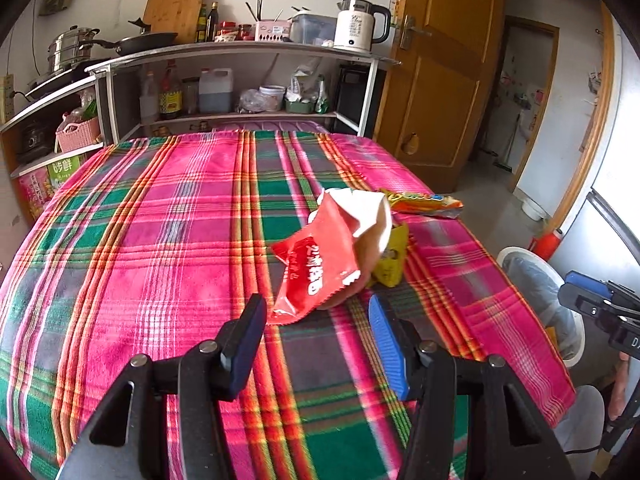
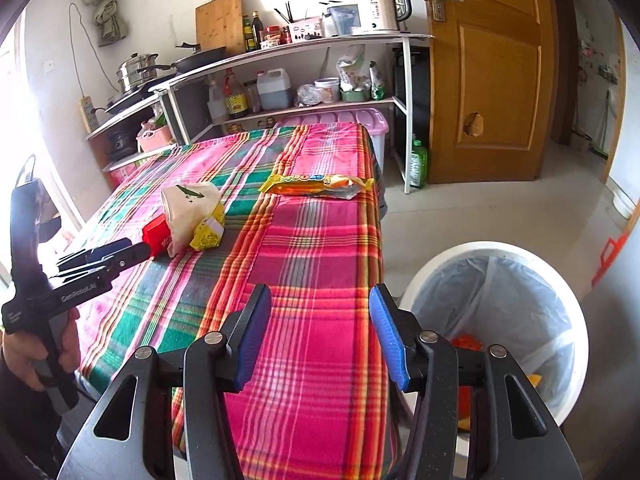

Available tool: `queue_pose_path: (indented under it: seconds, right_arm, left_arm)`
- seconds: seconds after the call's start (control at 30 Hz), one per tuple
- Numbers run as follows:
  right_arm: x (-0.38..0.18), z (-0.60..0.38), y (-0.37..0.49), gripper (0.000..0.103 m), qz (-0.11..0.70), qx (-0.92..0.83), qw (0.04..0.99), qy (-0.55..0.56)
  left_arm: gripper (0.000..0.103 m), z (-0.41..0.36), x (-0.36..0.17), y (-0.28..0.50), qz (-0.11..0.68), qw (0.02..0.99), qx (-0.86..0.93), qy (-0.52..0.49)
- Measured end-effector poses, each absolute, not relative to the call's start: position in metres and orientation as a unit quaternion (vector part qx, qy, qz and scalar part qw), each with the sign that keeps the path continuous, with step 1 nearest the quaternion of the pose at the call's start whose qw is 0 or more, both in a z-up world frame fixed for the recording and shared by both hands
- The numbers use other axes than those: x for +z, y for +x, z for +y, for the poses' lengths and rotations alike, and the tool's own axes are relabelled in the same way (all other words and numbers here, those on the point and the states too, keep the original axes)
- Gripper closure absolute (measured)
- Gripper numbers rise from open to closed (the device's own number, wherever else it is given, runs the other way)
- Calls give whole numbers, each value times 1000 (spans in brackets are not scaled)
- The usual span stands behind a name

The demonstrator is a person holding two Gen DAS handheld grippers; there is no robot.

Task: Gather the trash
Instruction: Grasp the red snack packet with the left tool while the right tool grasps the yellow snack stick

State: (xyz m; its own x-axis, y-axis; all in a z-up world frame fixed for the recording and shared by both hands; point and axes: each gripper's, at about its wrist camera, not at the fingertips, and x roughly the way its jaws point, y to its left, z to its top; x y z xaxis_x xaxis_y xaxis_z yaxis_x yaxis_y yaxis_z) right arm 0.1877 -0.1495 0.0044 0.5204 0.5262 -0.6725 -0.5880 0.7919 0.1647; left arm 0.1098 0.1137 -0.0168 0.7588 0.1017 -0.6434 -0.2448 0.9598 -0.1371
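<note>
Trash lying on plaid table (image 1: 168,240): red wrapper (image 1: 316,272) nearest, white cup (image 2: 188,208) and yellow pack (image 2: 208,232) touching it, orange wrapper (image 2: 316,184) farther off near far right edge. Left gripper (image 1: 316,312) pointing at red wrapper, fingers spread, wrapper's near edge sitting between tips, nothing pinched. Right gripper (image 2: 320,304) hovering over table's right edge beside bin (image 2: 496,320), fingers spread, carrying nothing. Step in hand, by judgement: grasping red wrapper. Next move calling for left gripper lowering, closing on wrapper edge, then carrying right to bin.
</note>
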Motion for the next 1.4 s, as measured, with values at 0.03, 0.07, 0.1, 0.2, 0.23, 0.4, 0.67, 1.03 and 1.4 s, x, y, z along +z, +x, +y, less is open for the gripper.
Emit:
queue_pose_path:
  seconds: [0.03,0.07,0.1,0.2,0.23,0.4,0.67,1.03,1.4]
  right_arm:
    - [4,-148,188,51,371,320,871,-42]
    - [4,-147,190,51,372,320,870,-43]
    - [4,-146,191,51,373,321,870,-43]
    - [3,-142,194,51,374,321,869,-47]
    - [2,-140,196,51,374,321,868,-48]
    - [0,-135,199,51,377,324,866,-51]
    - [-1,-125,201,51,377,329,864,-56]
    - [4,-112,214,51,366,334,866,-73]
    - [0,-78,263,51,343,350,862,-129]
  left_arm:
    - [47,117,-19,112,337,930,92,-109]
    - [47,120,-20,114,340,929,92,-111]
    - [47,121,-22,115,342,928,94,-112]
    - [47,128,-27,120,351,924,96,-121]
    - [47,130,-29,120,353,922,96,-124]
    - [48,137,-29,119,350,921,96,-139]
    - [48,146,-28,123,354,917,93,-158]
    - [48,150,-31,142,380,906,93,-159]
    - [71,149,-35,154,393,902,74,-163]
